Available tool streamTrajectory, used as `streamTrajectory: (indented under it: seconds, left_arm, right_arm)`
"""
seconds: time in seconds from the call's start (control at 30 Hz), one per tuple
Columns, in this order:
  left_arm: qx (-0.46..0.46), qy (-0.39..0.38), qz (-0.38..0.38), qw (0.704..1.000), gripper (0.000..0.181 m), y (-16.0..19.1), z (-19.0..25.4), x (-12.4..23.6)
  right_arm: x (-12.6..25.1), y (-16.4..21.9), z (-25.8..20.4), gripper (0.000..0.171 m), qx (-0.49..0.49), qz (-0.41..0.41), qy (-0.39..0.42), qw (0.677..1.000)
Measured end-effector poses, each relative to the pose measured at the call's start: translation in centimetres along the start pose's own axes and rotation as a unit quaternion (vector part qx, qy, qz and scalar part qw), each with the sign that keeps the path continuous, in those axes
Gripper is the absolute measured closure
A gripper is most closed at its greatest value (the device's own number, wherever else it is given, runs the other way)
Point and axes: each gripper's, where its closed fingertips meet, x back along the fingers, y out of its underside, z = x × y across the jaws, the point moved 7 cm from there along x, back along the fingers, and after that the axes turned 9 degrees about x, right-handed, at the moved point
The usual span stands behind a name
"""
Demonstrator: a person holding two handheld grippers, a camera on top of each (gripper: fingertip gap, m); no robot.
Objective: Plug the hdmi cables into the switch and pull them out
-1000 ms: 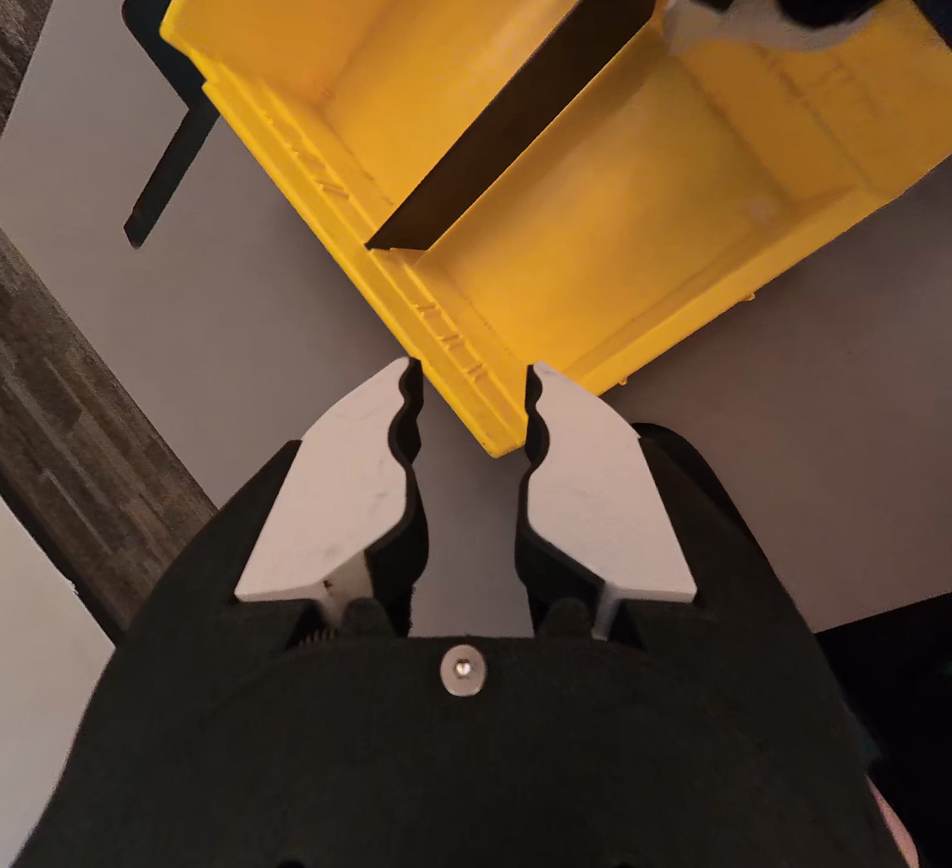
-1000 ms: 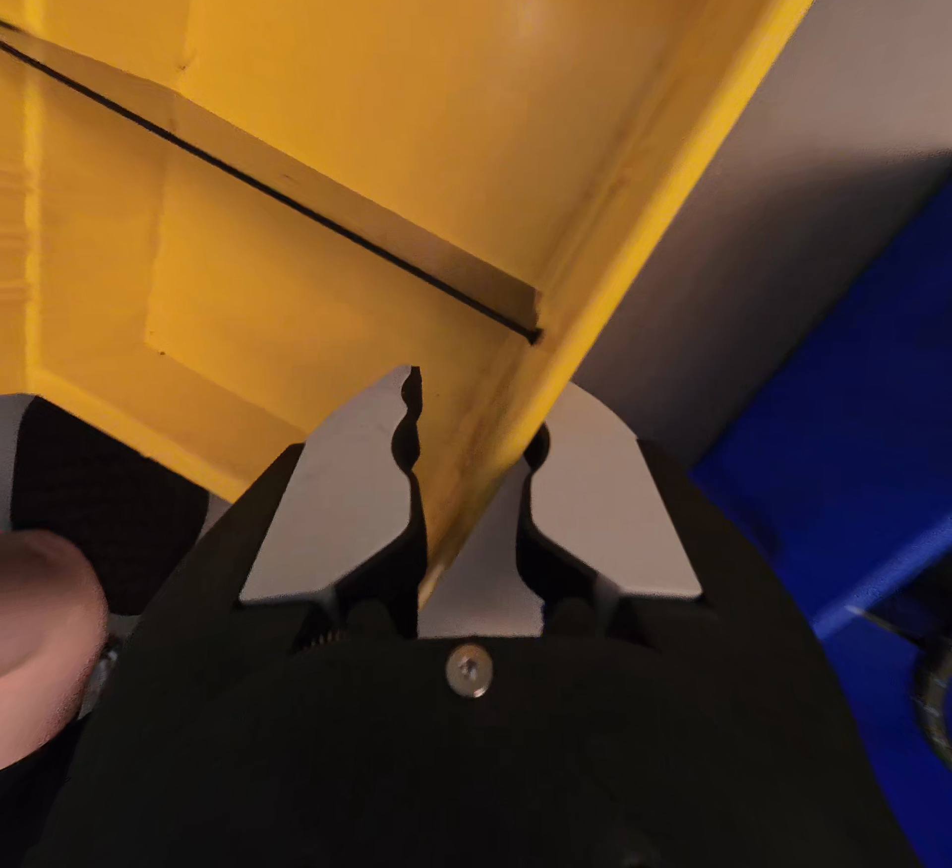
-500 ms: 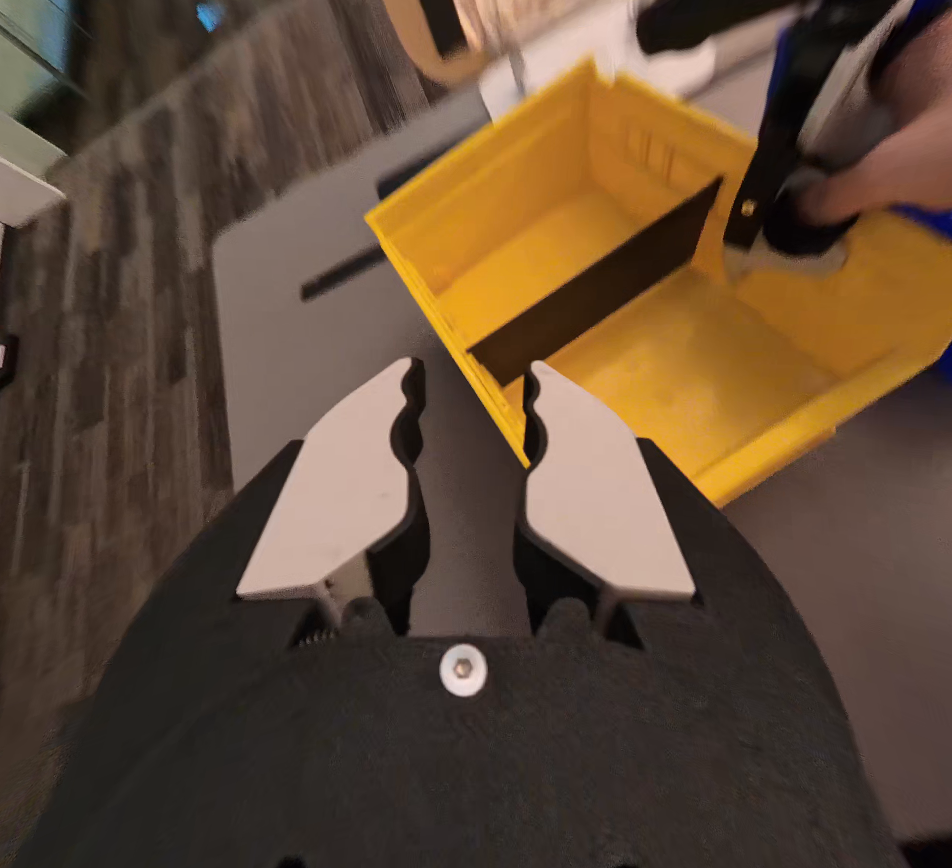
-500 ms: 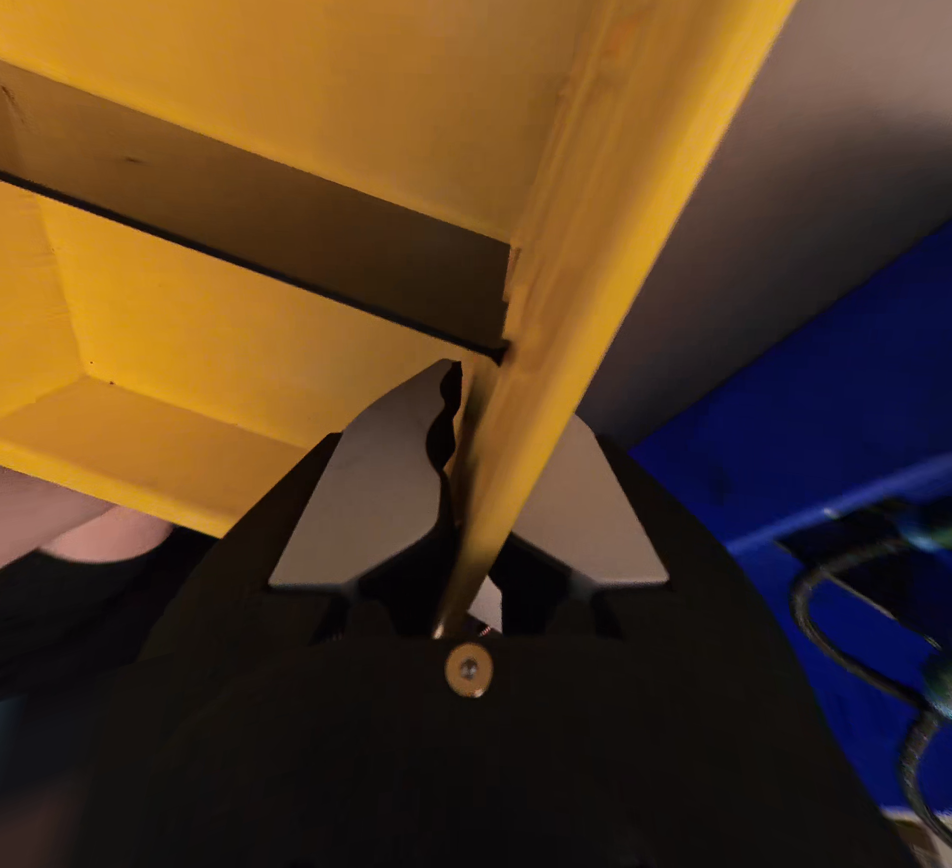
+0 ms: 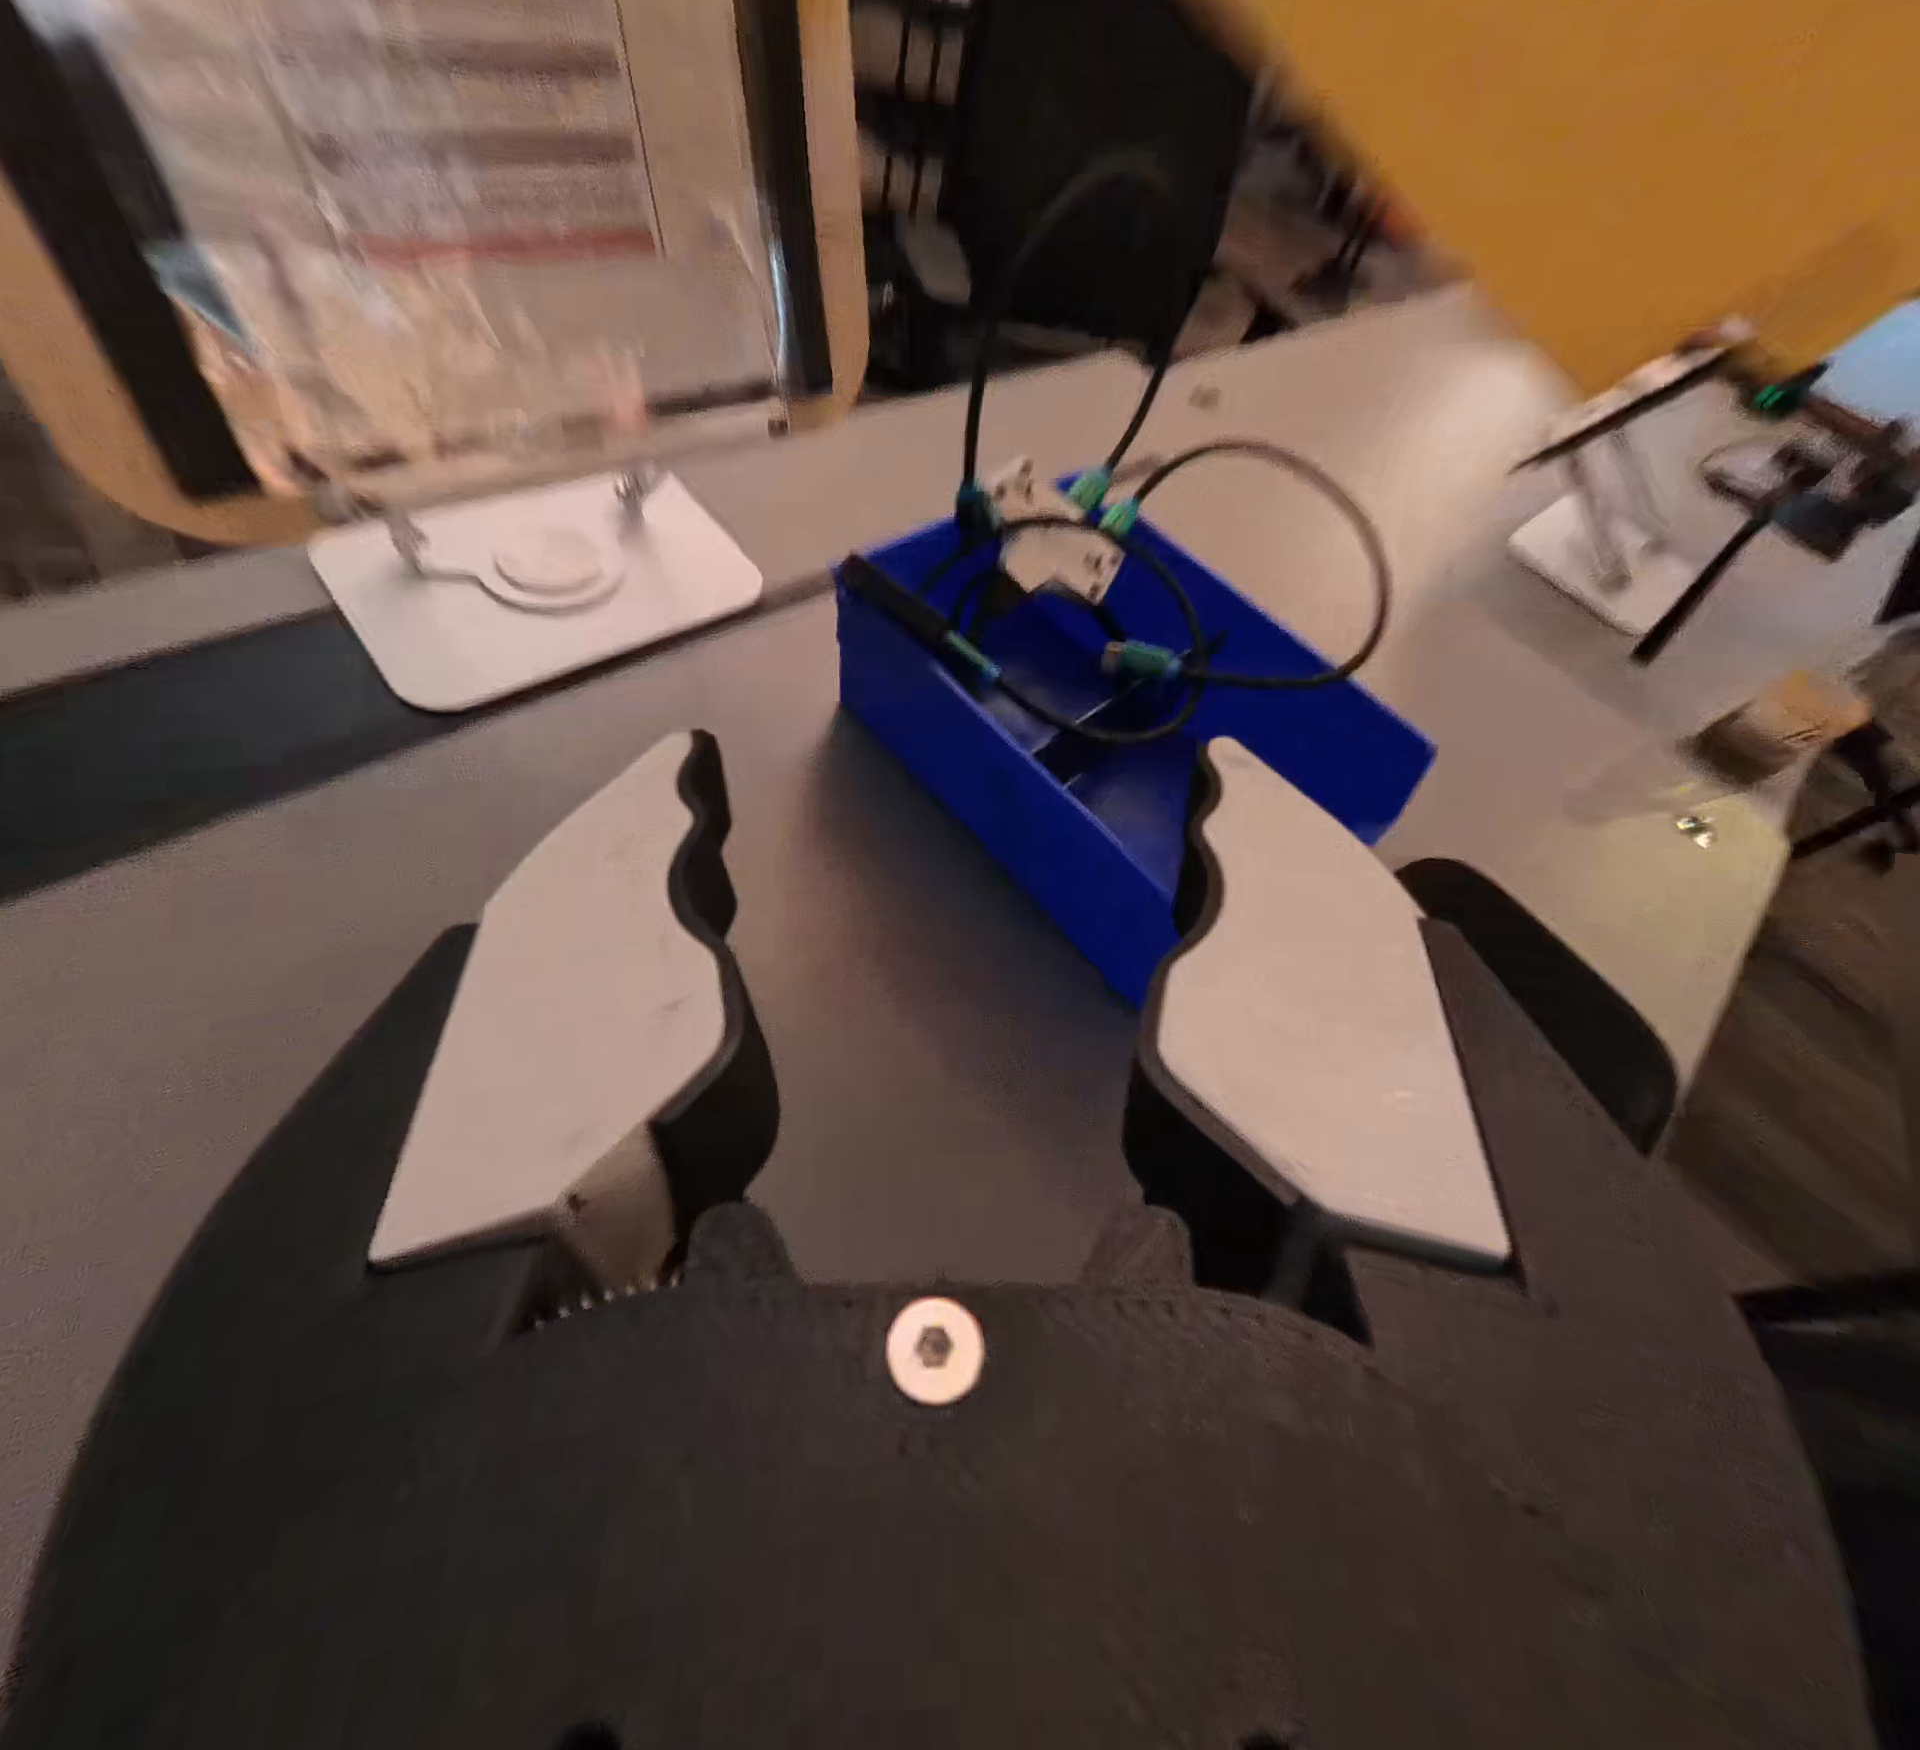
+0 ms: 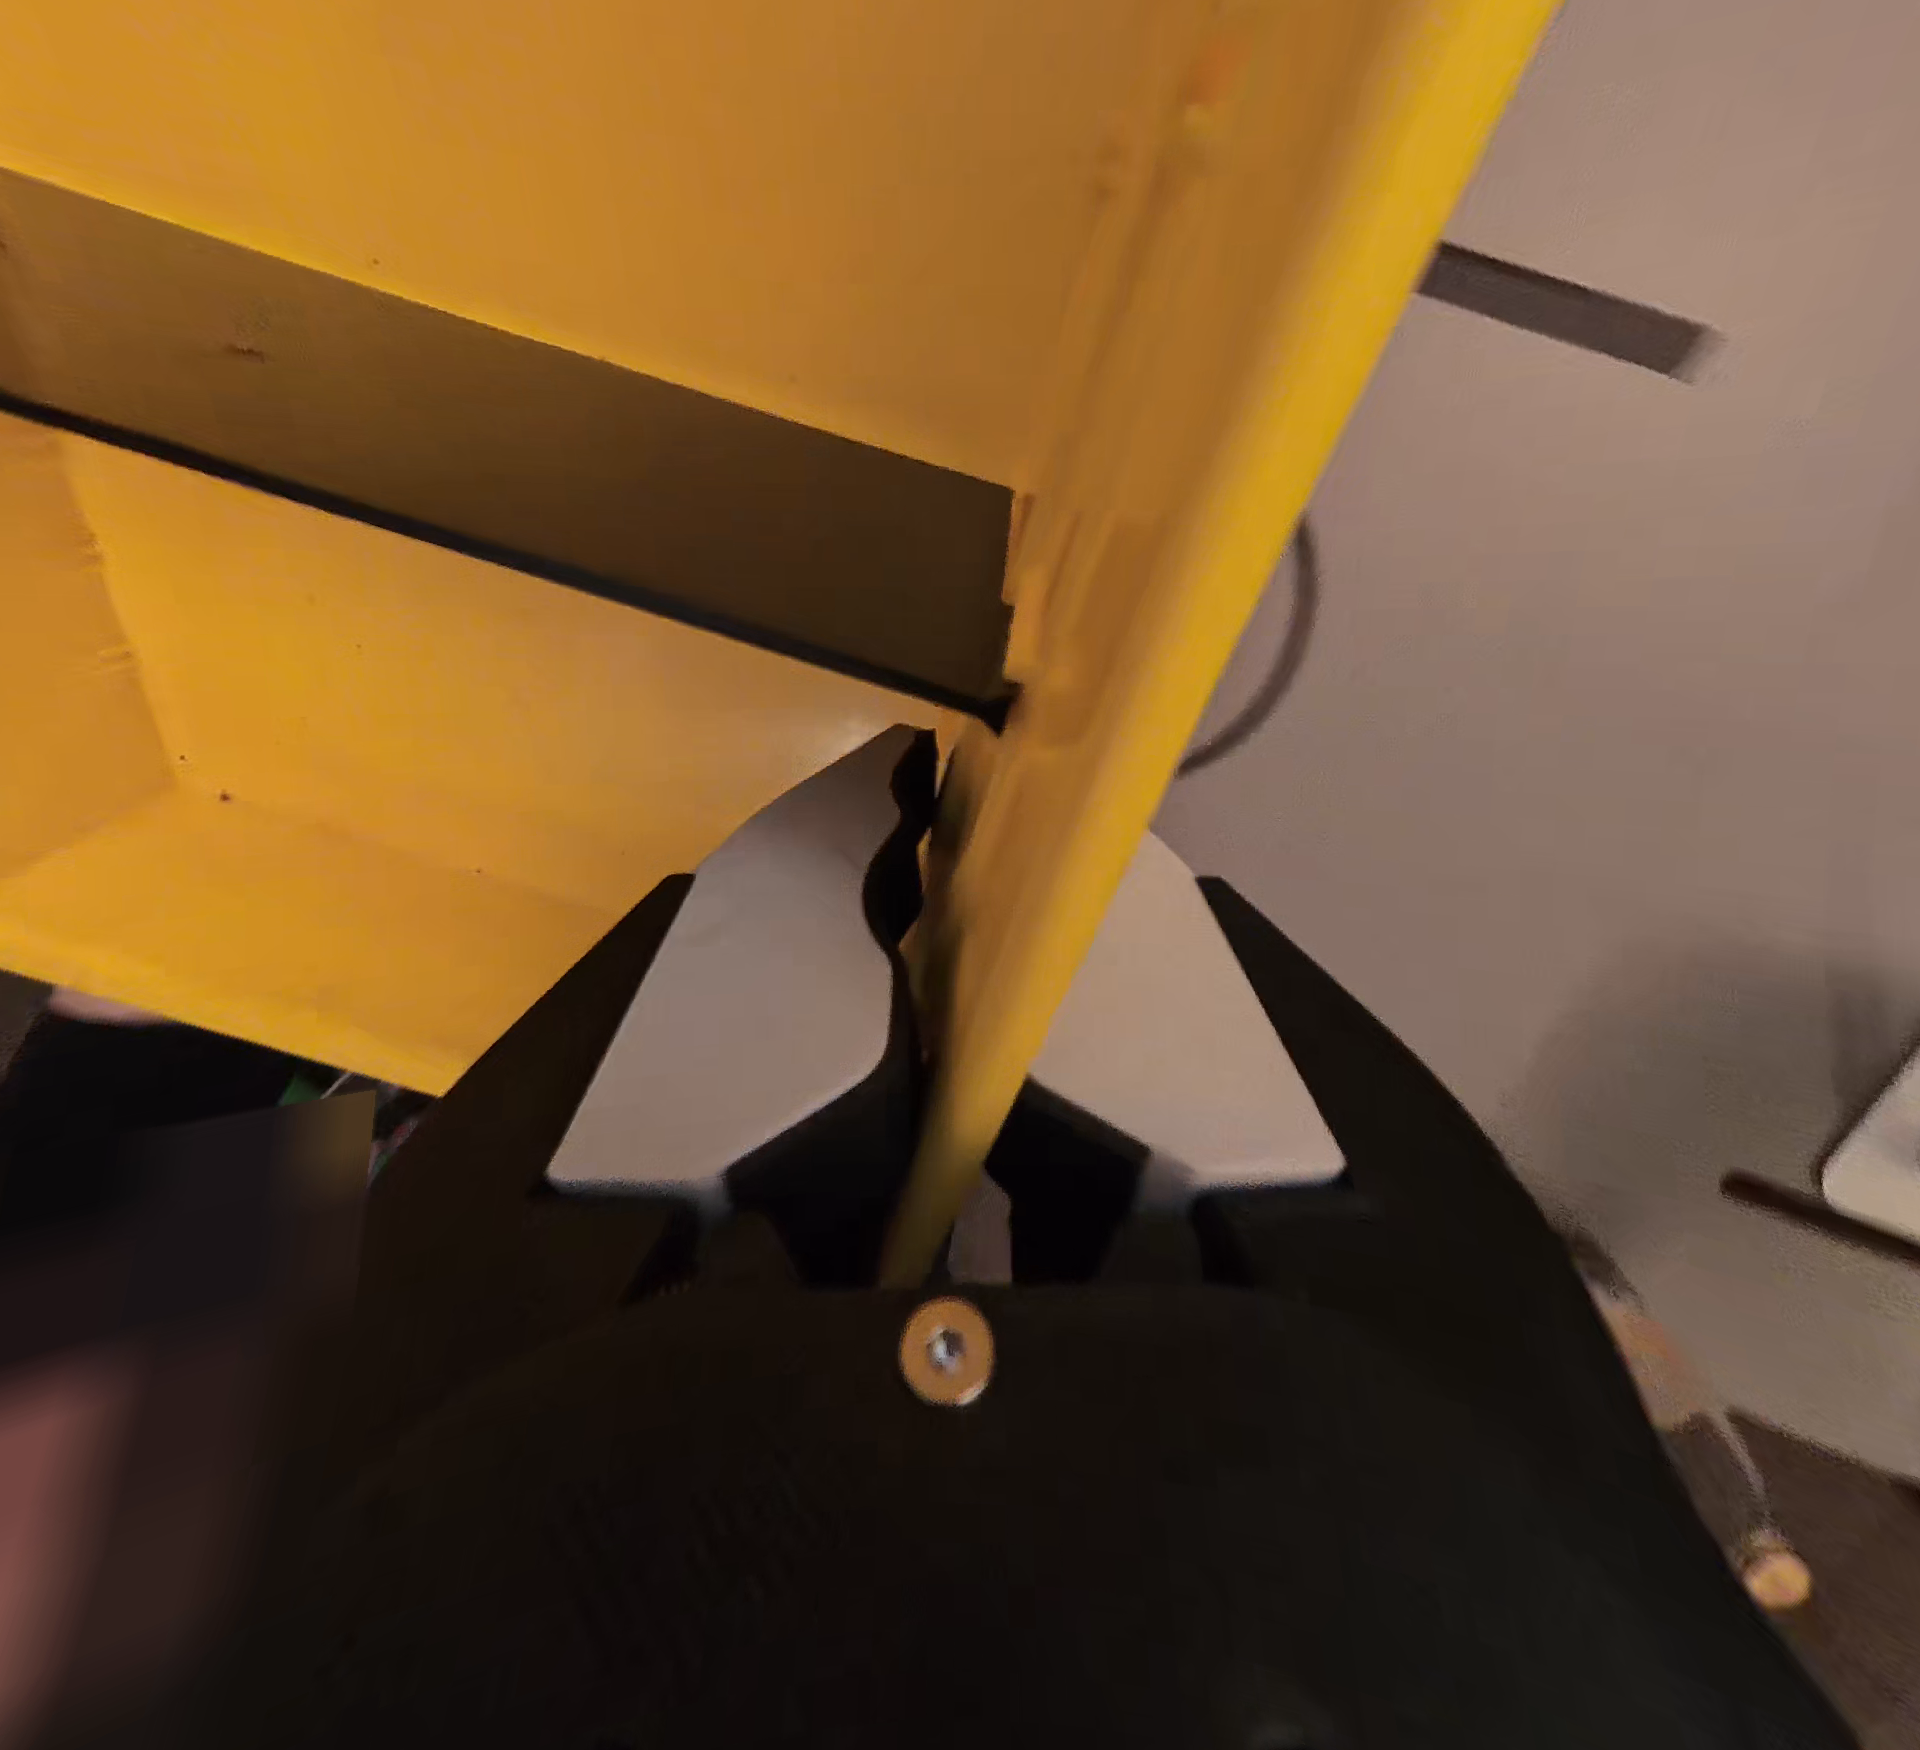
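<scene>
Looks like an office or lab bench space. Grey desk [image 5: 208, 952] with a cable slot, monitor on a flat white stand [image 5: 540, 599] far left, a second white stand [image 5: 1600, 537] far right. Plastic parts bins, blue [image 5: 1039, 807] and yellow [image 6: 623, 142], carpet-tile floor [image 5: 1829, 1025] at right.

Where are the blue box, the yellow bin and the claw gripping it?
blue box [image 5: 1029, 827]: left wrist view, near side wall.
yellow bin [image 6: 644, 90]: right wrist view, inner floor.
right claw [image 6: 961, 801]: right wrist view, fingertips clamping the bin's wall.
</scene>
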Motion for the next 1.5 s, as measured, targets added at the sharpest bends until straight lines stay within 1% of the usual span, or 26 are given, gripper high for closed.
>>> streamTrajectory:
  seconds: [0.07, 0.1, 0.17, 0.23, 0.27, 0.3, 0.4, 0.47, 0.5, 0.57, 0.6, 0.67, 0.7, 0.8, 0.93, 0.97, 1.03, 1.1, 1.17, 1.27, 1.37, 1.43, 1.5]
  left_arm:
    - [0.018, -0.003, -0.014, 1.0, 0.104, 1.2, -0.4, -5.4]
    - [0.036, 0.004, -0.029, 0.999, 0.104, 2.2, -0.6, -7.9]
    - [0.084, 0.04, -0.105, 0.99, 0.093, 4.6, -0.6, -12.1]
    - [0.128, 0.078, -0.166, 0.975, 0.09, 6.7, -0.2, -14.9]
    - [0.135, 0.082, -0.187, 0.97, 0.088, 7.7, 0.1, -16.0]
    - [0.125, 0.076, -0.208, 0.967, 0.086, 8.7, 0.3, -17.0]
    - [0.061, 0.034, -0.269, 0.961, 0.091, 11.1, 0.9, -19.4]
    - [0.023, 0.022, -0.313, 0.949, 0.108, 12.3, 1.3, -20.2]
    - [0.025, 0.037, -0.324, 0.945, 0.111, 12.4, 1.5, -20.2]
    - [0.026, 0.087, -0.35, 0.932, 0.148, 12.3, 1.9, -20.0]
    - [0.015, 0.086, -0.361, 0.929, 0.151, 12.1, 1.6, -19.7]
    - [-0.016, 0.068, -0.375, 0.924, 0.158, 11.5, 0.2, -18.8]
    - [-0.017, 0.051, -0.381, 0.923, 0.161, 11.0, -1.0, -18.1]
    - [0.021, 0.015, -0.39, 0.92, 0.169, 9.8, -5.4, -15.6]
    - [0.072, -0.066, -0.332, 0.938, 0.174, 8.2, -12.9, -11.8]
    - [0.088, -0.082, -0.321, 0.939, 0.174, 8.0, -14.6, -10.6]
    - [0.114, -0.079, -0.315, 0.939, 0.174, 8.1, -17.3, -7.6]
    - [0.171, -0.086, -0.304, 0.933, 0.172, 8.4, -19.8, -4.3]
    - [0.206, -0.112, -0.284, 0.93, 0.171, 8.8, -22.2, -0.8]
    - [0.256, -0.174, -0.238, 0.921, 0.172, 9.6, -25.6, 4.7]
    - [0.305, -0.214, -0.193, 0.908, 0.172, 10.7, -28.0, 9.9]
    - [0.302, -0.222, -0.184, 0.908, 0.172, 11.5, -28.8, 12.5]
    - [0.291, -0.213, -0.18, 0.915, 0.171, 12.1, -29.0, 14.0]
  right_arm:
    - [1.3, 3.6, 4.9, 0.166, -0.056, 0.016, 0.036, 0.998]
    - [1.5, 5.6, 7.1, 0.166, -0.087, 0.023, 0.051, 0.995]
    - [1.2, 9.4, 11.3, 0.166, -0.137, 0.035, 0.085, 0.986]
    - [0.2, 13.2, 14.9, 0.166, -0.183, 0.039, 0.103, 0.977]
    - [-0.6, 15.1, 16.4, 0.166, -0.205, 0.038, 0.104, 0.972]
    - [-1.4, 16.9, 17.8, 0.166, -0.225, 0.036, 0.102, 0.968]
    - [-4.1, 21.7, 20.8, 0.166, -0.278, 0.027, 0.093, 0.956]
    - [-6.0, 24.2, 22.1, 0.166, -0.302, 0.015, 0.084, 0.949]
    - [-7.0, 25.3, 22.6, 0.166, -0.309, 0.006, 0.081, 0.948]
    - [-8.9, 27.1, 23.2, 0.166, -0.312, -0.017, 0.074, 0.947]
    - [-9.7, 27.8, 23.3, 0.166, -0.31, -0.03, 0.071, 0.948]
    - [-11.5, 28.7, 23.2, 0.165, -0.297, -0.055, 0.064, 0.951]
    - [-12.4, 28.9, 22.9, 0.166, -0.289, -0.066, 0.059, 0.953]
    - [-15.3, 28.7, 21.1, 0.166, -0.273, -0.088, 0.036, 0.957]
    - [-19.1, 26.4, 17.2, 0.166, -0.216, -0.095, 0.006, 0.972]
    - [-20.1, 25.6, 16.2, 0.166, -0.197, -0.097, -0.003, 0.976]
    - [-21.8, 24.2, 14.1, 0.166, -0.165, -0.107, -0.021, 0.98]
    - [-23.5, 23.0, 12.3, 0.166, -0.139, -0.126, -0.033, 0.982]
    - [-25.0, 22.1, 11.0, 0.166, -0.115, -0.146, -0.03, 0.982]
    - [-26.0, 21.0, 10.2, 0.166, -0.097, -0.142, 0.001, 0.985]
    - [-26.2, 20.7, 10.4, 0.166, -0.099, -0.141, 0.0, 0.985]
    - [-25.9, 20.8, 11.2, 0.166, -0.106, -0.145, 0.004, 0.984]
    - [-25.4, 21.1, 12.6, 0.166, -0.114, -0.15, 0.011, 0.982]
